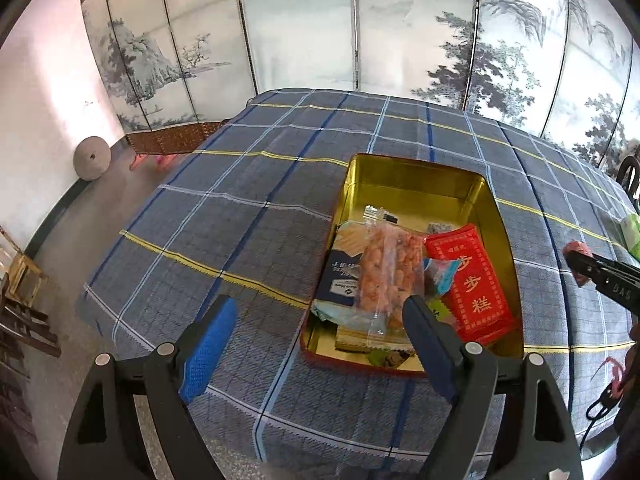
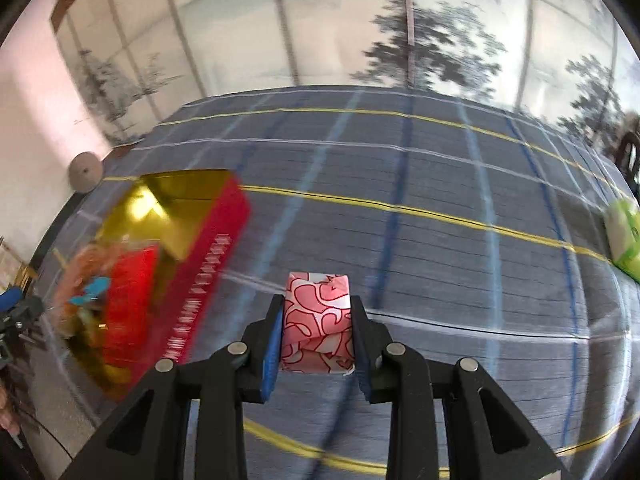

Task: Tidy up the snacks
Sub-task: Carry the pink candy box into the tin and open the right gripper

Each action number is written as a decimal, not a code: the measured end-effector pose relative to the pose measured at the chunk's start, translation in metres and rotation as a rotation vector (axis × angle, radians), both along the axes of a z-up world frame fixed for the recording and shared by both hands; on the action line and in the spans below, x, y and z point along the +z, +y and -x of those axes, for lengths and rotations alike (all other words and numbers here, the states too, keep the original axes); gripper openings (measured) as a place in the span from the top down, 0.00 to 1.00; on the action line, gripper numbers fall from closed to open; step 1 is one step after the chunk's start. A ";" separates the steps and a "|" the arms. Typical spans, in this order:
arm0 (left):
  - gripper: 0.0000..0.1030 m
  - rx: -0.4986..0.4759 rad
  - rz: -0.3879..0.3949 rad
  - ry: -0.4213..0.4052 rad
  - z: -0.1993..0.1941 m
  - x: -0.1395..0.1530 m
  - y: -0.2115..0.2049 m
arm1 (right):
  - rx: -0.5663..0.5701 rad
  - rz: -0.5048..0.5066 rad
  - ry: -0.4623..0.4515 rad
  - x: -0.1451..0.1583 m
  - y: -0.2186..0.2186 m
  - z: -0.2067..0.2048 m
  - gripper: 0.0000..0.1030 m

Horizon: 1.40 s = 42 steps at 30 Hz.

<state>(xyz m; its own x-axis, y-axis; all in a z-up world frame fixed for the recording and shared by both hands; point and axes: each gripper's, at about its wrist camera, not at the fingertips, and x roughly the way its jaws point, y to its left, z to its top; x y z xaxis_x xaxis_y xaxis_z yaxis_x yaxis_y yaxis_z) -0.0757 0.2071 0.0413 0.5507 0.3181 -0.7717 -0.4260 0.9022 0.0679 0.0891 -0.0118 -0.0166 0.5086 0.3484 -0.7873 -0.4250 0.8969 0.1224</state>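
A gold-lined tin with red outer walls point(image 1: 416, 170) point(image 2: 208, 200) stands on the checked tablecloth and holds several snacks: a clear bag of orange peanuts point(image 1: 390, 276), a red packet with gold characters point(image 1: 474, 284) and a dark blue packet point(image 1: 340, 276). My left gripper point(image 1: 320, 312) hangs open over the tin's near left corner, nothing between its fingers. My right gripper point(image 2: 317, 312) is shut on a small pink-and-white wrapped snack point(image 2: 318, 320), above the cloth to the right of the tin. The same gripper shows at the right edge of the left wrist view, tip at the pink snack point(image 1: 576, 249).
A green-and-white packet point(image 2: 624, 236) point(image 1: 633, 232) lies on the cloth at the far right. A painted folding screen point(image 1: 304, 28) stands behind the table. The table's left edge drops to the floor, where a round grey stone point(image 1: 92, 158) and wooden furniture point(image 1: 24, 304) stand.
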 end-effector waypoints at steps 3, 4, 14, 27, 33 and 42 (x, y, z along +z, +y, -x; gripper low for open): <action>0.19 0.005 0.003 -0.001 0.004 -0.001 0.003 | 0.048 -0.020 -0.002 0.007 0.024 0.011 0.70; 0.19 0.007 0.002 0.001 0.005 -0.001 0.003 | 0.063 -0.027 -0.003 0.009 0.031 0.015 0.70; 0.18 0.047 0.020 0.008 0.014 -0.005 0.017 | 0.170 -0.022 -0.016 0.018 0.083 0.038 0.70; 0.17 0.108 0.026 0.004 0.028 -0.003 0.038 | 0.233 0.001 -0.024 0.010 0.120 0.056 0.70; 0.17 0.109 0.017 0.021 0.030 -0.006 0.040 | 0.245 0.015 -0.022 0.002 0.130 0.059 0.70; 0.17 0.114 0.015 0.047 0.035 -0.012 0.042 | 0.241 0.047 -0.051 -0.003 0.144 0.058 0.70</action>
<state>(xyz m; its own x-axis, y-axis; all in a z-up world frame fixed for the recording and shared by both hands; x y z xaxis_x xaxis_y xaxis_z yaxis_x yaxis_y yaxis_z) -0.1104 0.2490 0.0296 0.4750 0.3642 -0.8011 -0.5221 0.8494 0.0766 0.0313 0.1318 -0.0196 0.4549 0.4277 -0.7811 -0.6318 0.7731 0.0554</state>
